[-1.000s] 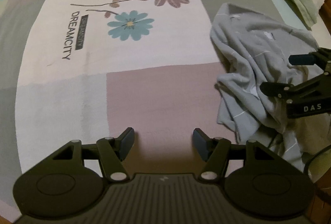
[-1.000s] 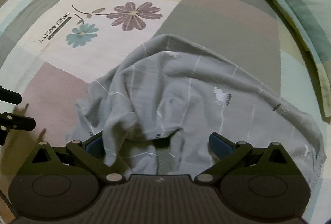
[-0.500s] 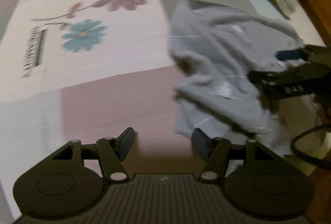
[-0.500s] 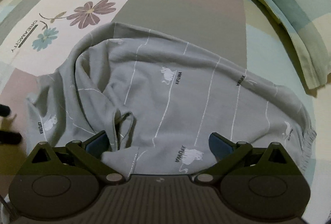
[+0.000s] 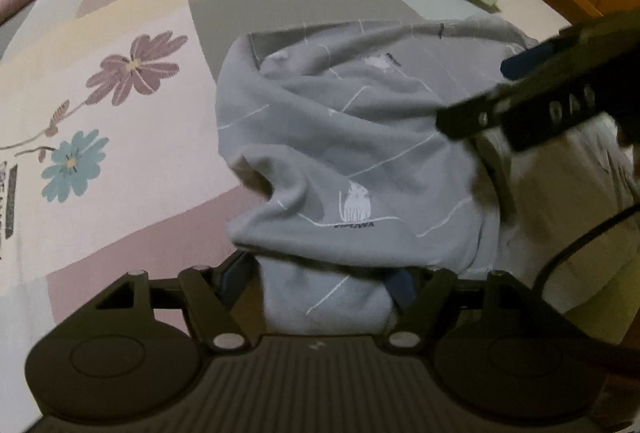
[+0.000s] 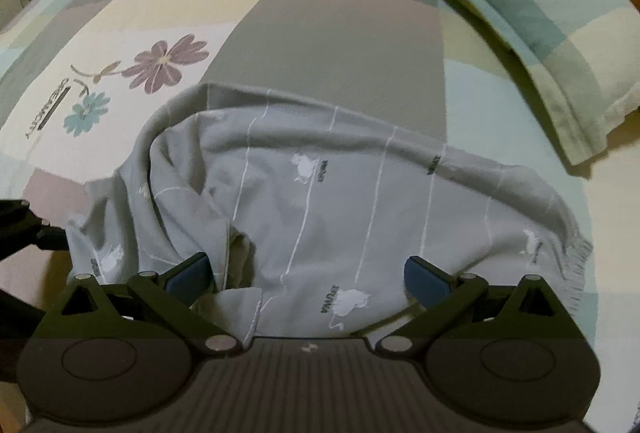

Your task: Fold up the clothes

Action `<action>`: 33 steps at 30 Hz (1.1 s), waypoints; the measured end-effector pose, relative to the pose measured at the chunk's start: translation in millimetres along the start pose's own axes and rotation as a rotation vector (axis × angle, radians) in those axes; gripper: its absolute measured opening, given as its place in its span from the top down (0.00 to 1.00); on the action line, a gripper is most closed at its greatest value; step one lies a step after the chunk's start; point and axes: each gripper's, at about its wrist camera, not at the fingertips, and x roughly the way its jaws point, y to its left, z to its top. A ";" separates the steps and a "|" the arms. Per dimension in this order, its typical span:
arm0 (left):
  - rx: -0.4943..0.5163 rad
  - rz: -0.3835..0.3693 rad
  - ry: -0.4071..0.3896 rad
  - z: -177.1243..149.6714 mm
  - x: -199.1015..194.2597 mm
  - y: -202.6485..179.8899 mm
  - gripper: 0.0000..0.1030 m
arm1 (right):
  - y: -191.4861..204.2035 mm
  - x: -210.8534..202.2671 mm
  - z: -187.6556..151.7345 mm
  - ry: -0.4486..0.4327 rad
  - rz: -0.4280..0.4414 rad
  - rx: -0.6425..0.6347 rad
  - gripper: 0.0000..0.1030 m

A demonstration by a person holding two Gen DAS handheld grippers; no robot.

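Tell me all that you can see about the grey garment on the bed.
The grey garment is soft knit-looking cloth with thin white lines, small white animal prints and dark lettering. It lies crumpled and unfolded on the patchwork bedsheet, beside the printed flowers. One edge looks frayed. A bunched fold sits between the open fingers of the left gripper; the right gripper stands open over it, not pinching.

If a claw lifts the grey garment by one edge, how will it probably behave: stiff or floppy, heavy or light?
The grey garment will probably hang limp: it already lies in soft folds and bunches on the bedsheet. It seems thin, so likely light. The fabric looks matte rather than slick, so it should not slip easily, though the free parts will likely drag along.
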 end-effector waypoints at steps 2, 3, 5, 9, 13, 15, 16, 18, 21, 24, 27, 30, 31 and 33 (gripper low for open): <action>-0.012 0.019 -0.009 -5.4 -4.2 5.8 0.30 | -1.5 -3.9 1.9 -0.008 -0.007 0.008 0.00; -0.026 0.036 -0.008 -7.6 -6.5 11.1 0.30 | -1.9 -5.8 2.5 -0.013 -0.012 0.014 0.00; -0.064 0.082 -0.011 -12.7 -11.2 24.4 0.30 | -2.8 -9.4 3.8 -0.022 -0.024 0.027 0.00; -0.142 0.220 -0.008 -20.3 -22.2 60.5 0.39 | -6.0 -12.5 5.5 -0.031 -0.036 0.070 0.00; -0.218 0.327 0.006 -24.4 -32.3 104.5 0.42 | -5.3 -11.1 5.5 -0.024 -0.044 0.089 0.00; -0.260 0.289 0.011 -24.6 -39.2 121.7 0.42 | -3.3 -11.7 5.7 -0.024 -0.042 0.091 0.00; -0.262 0.259 0.008 -24.5 -42.6 124.8 0.42 | -2.1 -12.2 5.8 -0.024 -0.038 0.094 0.00; -0.232 0.169 -0.001 -23.2 -46.8 119.5 0.40 | 0.1 -13.1 6.1 -0.025 -0.030 0.098 0.00; -0.128 0.014 -0.002 -21.4 -45.6 91.1 0.38 | 2.7 -14.5 7.1 -0.026 -0.018 0.108 0.00; -0.007 -0.072 -0.010 -21.2 -35.4 54.6 0.35 | 4.2 -17.2 8.8 -0.032 -0.013 0.110 0.00; 0.082 -0.077 -0.022 -20.0 -19.6 23.8 0.35 | 3.1 -20.4 9.5 -0.041 -0.011 0.109 0.00; 0.127 -0.045 -0.061 -17.0 -6.3 7.2 0.27 | -0.8 -21.8 8.3 -0.044 -0.015 0.123 0.00; 0.136 -0.034 -0.073 -16.0 -3.1 4.4 0.24 | -2.3 -22.0 7.8 -0.044 -0.017 0.129 0.00; 0.138 -0.015 -0.086 -14.6 -0.4 5.3 0.22 | -4.7 -21.7 5.7 -0.042 -0.025 0.145 0.00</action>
